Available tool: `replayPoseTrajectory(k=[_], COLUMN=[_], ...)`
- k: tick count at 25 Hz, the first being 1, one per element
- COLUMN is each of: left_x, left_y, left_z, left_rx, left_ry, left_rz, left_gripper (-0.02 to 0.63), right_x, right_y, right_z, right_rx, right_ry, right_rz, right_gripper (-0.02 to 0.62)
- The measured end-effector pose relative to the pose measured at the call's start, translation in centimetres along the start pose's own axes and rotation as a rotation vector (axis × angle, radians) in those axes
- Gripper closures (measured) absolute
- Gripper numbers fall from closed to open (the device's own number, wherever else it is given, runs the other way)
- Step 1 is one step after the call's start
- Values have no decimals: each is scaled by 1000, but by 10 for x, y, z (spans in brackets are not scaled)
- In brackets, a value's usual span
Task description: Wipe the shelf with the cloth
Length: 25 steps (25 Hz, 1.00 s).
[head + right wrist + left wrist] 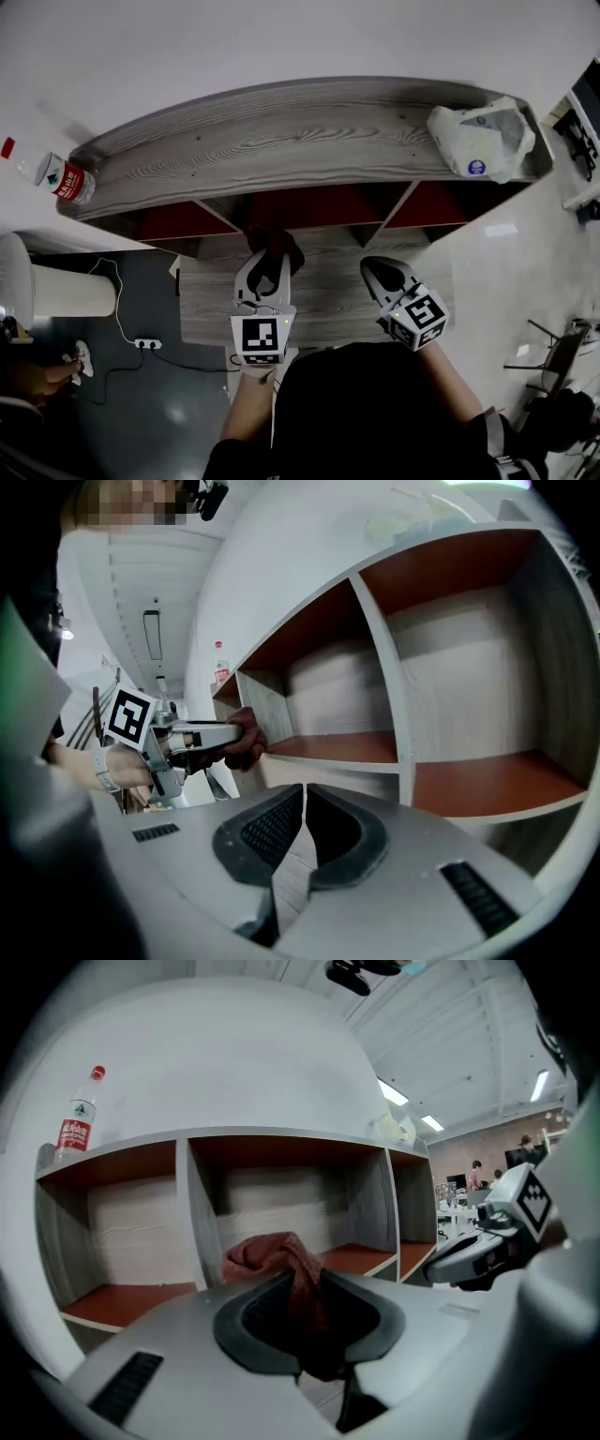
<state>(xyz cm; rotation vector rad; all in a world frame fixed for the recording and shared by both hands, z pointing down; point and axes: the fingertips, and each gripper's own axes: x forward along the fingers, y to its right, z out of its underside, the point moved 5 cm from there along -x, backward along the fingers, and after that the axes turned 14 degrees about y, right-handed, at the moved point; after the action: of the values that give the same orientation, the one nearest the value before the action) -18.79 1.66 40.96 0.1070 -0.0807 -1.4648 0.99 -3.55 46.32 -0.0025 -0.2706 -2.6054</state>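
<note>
The grey wood-grain shelf (281,141) has red-floored compartments (150,1302) below its top board. A dark red cloth (281,1260) is bunched between the jaws of my left gripper (305,1321), which is shut on it. In the head view the cloth (275,246) hangs just in front of the middle compartment, at the tip of the left gripper (269,267). My right gripper (386,274) hovers to the right over the lower board, shut with nothing between its pads (305,832). From the right gripper view the cloth (246,742) sits near the left compartment's edge.
A water bottle (56,173) with a red cap lies at the left end of the shelf top. A white plastic bag (483,139) rests at the right end. A white cylinder (56,289) and a power strip (145,344) are on the dark floor to the left.
</note>
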Motion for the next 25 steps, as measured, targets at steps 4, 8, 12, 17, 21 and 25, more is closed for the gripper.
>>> replayPoseTrajectory(k=[4, 8, 12, 17, 21, 25], left_x=[-19, -33, -38, -38, -35, -30], left_y=[-11, -17, -22, -21, -21, -22], left_z=[8, 22, 25, 31, 35, 38], left_rx=[-6, -46, -75, -85, -89, -95], left_ry=[-8, -31, -27, -34, -41, -42], left_rz=[-29, -55, -78, -65, -49, -30], left_gripper=[529, 529, 529, 529, 529, 529], right_x=[16, 28, 35, 40, 42, 40], right_y=[-9, -15, -19, -26, -22, -19], right_z=[1, 1, -2, -7, -11, -14], right_rx=[0, 2, -10, -42, -53, -60], right_ry=[-10, -11, 2, -6, 13, 19], right_rz=[-51, -83, -115, -152, -139, -126], right_gripper=[591, 590, 590, 590, 590, 591])
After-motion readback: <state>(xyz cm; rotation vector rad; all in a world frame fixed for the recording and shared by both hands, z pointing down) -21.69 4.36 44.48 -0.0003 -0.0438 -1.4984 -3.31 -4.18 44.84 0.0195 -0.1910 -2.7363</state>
